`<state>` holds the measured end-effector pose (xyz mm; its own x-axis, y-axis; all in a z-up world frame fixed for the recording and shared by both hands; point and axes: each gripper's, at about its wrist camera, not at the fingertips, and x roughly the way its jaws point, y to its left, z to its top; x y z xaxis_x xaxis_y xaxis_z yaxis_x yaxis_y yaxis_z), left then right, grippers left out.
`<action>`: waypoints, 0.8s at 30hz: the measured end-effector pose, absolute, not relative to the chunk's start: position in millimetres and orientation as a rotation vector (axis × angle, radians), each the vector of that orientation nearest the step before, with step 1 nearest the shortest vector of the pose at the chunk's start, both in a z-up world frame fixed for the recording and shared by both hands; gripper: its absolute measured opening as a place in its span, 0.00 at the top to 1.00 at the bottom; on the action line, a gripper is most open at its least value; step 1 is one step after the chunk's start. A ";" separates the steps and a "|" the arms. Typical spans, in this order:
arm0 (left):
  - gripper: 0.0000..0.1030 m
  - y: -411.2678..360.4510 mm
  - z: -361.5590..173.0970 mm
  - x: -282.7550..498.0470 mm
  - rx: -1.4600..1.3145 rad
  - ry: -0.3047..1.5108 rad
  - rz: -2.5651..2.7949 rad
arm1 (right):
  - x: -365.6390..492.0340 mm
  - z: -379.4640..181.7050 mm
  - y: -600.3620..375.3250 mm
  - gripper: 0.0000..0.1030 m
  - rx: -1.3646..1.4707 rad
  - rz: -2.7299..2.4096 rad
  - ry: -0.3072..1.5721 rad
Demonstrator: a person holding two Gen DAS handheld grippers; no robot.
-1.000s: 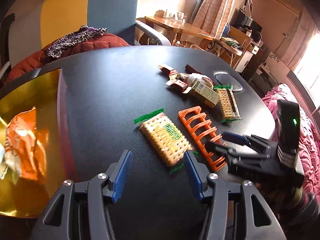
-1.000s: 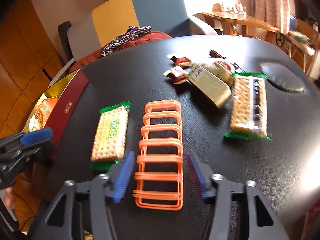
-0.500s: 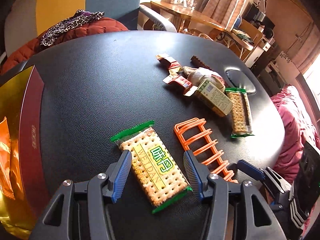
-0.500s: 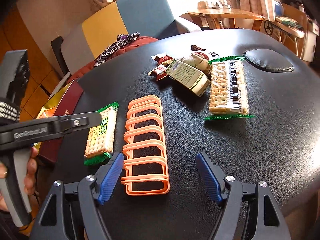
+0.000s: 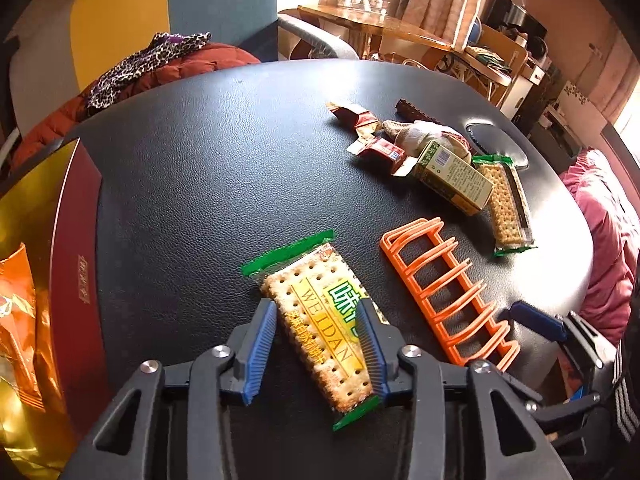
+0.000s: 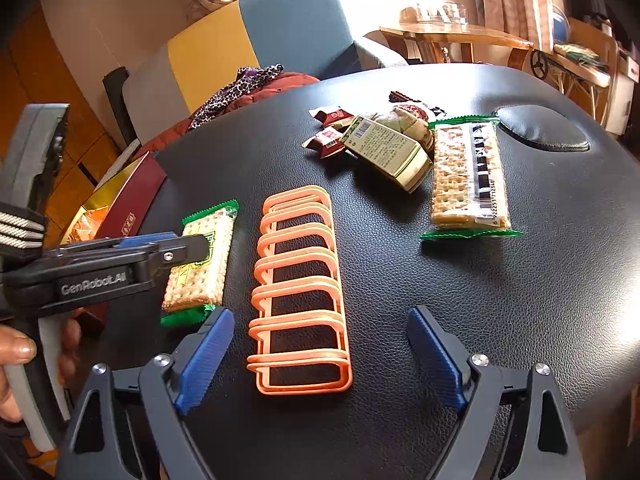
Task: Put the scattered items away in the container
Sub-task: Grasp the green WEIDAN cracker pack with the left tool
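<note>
The cracker pack (image 5: pixel 320 332) lies flat on the black table (image 5: pixel 208 184), just left of the orange rack (image 5: pixel 444 292), with the red-and-gold box (image 5: pixel 76 264) well to its left at the table's edge. The left hand-held gripper (image 5: pixel 316 344) has just been closing, and its blue pads now sit against the pack's two long sides near the nearer end; the right pad overlaps the wrapper's edge. It looks clamped on the pack, though how firmly cannot be told.

The step in hand is lifting this pack and carrying it to the box. The grip is toward one end, so the far end will likely droop when raised; a slow, straight lift keeps the slippery wrapper from sliding out. The crackers are brittle, so squeezing harder than needed risks crushing them. Clear the box's raised red wall before moving across, then lower the pack beside the orange bag (image 5: pixel 18 320) already inside and let go low.

The right hand-held gripper (image 6: pixel 320 356) has just been opening; its jaws stand wide on either side of the rack's near end (image 6: pixel 300 288) without touching it. It should wait or close only once the left hand-held gripper is clear, since the rack lies just beside the pack. A second cracker pack (image 6: pixel 468 180), a green carton (image 6: pixel 384 152) and small red wrappers (image 6: pixel 330 140) remain farther back.
</note>
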<state>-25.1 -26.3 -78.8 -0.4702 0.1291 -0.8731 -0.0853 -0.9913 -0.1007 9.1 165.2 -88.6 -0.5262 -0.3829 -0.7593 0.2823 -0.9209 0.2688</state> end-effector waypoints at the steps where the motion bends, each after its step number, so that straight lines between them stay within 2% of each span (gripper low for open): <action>1: 0.61 -28.5 -78.6 -22.7 -1.542 -0.057 2.590 | 9.3 -88.7 164.4 0.12 1.259 -2.452 -0.152; 4: 0.62 -37.0 -77.7 -17.5 -1.554 -0.077 2.574 | 9.5 -89.0 163.0 0.11 1.261 -2.457 -0.145; 6: 0.61 -44.1 -75.4 -16.6 -1.564 -0.169 2.543 | 9.7 -89.0 161.6 0.11 1.263 -2.463 -0.134; 8: 0.53 -44.8 -70.5 -18.9 -1.552 -0.223 2.537 | 10.0 -89.1 160.0 0.10 1.266 -2.468 -0.124; 10: 0.51 -42.3 -66.2 -22.7 -1.546 -0.249 2.535 | 9.9 -89.2 159.4 0.10 1.269 -2.473 -0.123; 16: 0.48 -20.9 -69.8 -41.7 -1.605 -0.197 2.549 | 9.1 -88.8 161.1 0.10 1.271 -2.468 -0.138; 24: 0.49 -8.1 -78.4 -41.4 -1.601 0.005 2.607 | 9.4 -89.7 162.5 0.08 1.255 -2.457 -0.156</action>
<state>-41.4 -8.1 -78.4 -0.4497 0.0683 -0.8905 -0.0716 -0.9966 -0.0403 9.4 162.5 -89.7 -0.5314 -0.3775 -0.7584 0.2784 -0.9233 0.2645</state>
